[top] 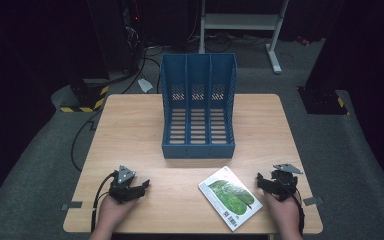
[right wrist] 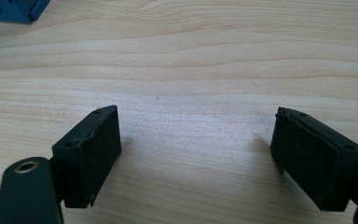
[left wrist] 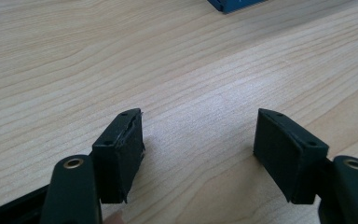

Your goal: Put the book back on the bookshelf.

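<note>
Two hand-held grippers rest near the front edge of the pale wooden table (top: 130, 130) in the high view, and between them lies a flat white book with a green leafy cover (top: 230, 198). We see the book well to the 3 o'clock side of the left gripper (top: 142, 186) and just beside the right gripper (top: 260, 182), at its 9 o'clock, so we judge the right hand the nearer one for any pick. The book's long axis runs on a slant, from about 11 o'clock to 5 o'clock. A blue plastic three-slot file rack (top: 198, 107) stands at the book's 12 o'clock, apart from it, slots open toward us.

From the left gripper view we look along its jaws, spread wide over bare wood with nothing between them; a blue corner of the rack (left wrist: 233, 4) peeks in at about 1 o'clock.

From the right gripper view we find the right gripper (right wrist: 196, 140) likewise released, jaws well apart and empty, with the rack's corner (right wrist: 11, 10) at 11 o'clock.
</note>
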### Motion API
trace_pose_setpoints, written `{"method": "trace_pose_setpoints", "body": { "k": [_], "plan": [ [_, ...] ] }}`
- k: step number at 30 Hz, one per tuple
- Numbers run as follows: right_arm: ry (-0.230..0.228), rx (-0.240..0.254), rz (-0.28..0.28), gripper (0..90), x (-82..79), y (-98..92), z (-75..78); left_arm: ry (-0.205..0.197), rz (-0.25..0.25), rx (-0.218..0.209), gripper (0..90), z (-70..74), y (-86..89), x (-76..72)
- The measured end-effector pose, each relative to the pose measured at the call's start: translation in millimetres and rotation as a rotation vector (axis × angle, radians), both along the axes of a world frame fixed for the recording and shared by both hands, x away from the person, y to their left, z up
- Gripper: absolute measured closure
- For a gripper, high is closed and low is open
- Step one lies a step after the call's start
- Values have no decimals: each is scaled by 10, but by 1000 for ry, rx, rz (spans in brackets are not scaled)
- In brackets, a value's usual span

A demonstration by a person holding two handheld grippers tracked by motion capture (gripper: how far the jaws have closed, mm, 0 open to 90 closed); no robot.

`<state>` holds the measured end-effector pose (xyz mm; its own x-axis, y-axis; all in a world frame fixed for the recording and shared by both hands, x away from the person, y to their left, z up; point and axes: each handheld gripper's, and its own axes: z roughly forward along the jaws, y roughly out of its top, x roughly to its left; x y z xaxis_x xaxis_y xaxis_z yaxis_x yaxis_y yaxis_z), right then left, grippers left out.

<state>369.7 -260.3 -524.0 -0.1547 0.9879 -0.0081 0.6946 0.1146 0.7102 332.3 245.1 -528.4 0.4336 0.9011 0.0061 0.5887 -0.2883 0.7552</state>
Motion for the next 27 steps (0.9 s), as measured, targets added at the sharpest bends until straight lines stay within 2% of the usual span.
{"method": "trace_pose_setpoints", "body": {
  "k": [6,12,14,15,17,22,24,25,27],
  "plan": [
    [0,0,5,155,-1,-4,0,-3,-2,1,331,0,-2,-7],
    [3,1,40,161,-14,-19,5,-3,-14,2,348,5,1,-13],
    [2,-2,48,239,-34,-37,17,-5,-19,15,361,14,-9,-16],
    [-1,14,60,259,-52,-49,25,-2,-13,19,366,22,-21,-15],
    [0,34,82,272,-83,-74,43,9,-14,-7,371,29,-38,-6],
    [-28,41,116,329,-168,-103,80,2,-58,5,376,77,-199,7],
    [-50,46,133,345,-250,-106,118,1,-94,10,377,100,-332,15],
    [-50,46,133,345,-250,-106,118,1,-94,10,378,100,-332,15],
    [-58,41,152,362,-316,-104,136,-8,-121,9,380,109,-442,18]
  ]
}}
